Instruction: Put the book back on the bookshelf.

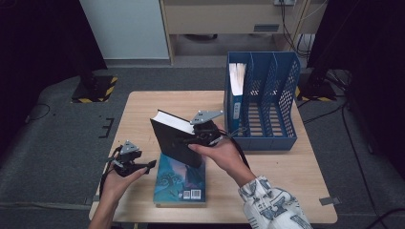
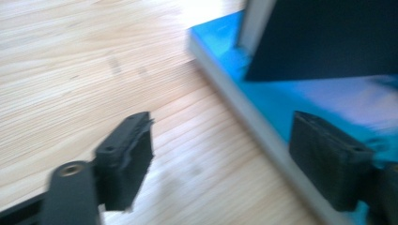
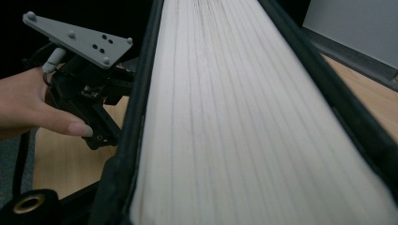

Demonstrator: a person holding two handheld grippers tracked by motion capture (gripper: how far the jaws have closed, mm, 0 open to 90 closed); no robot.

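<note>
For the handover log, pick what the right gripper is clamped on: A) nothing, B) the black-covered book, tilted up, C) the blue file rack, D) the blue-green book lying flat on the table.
B: in the high view the right gripper is shut on the black-covered book, which stands tilted over the flat blue-green book.

You have three books here: a black book [image 1: 173, 138] at the frame's centre, a teal book [image 1: 180, 183] just below it, and a blue book [image 1: 235, 102] at upper right. It stands in the one blue file rack [image 1: 282, 95], which has three slots. You hold two tongs, the left tongs [image 1: 143, 167] at lower left and the right tongs [image 1: 188, 139] at centre, over one surface [image 1: 286, 181].
</note>
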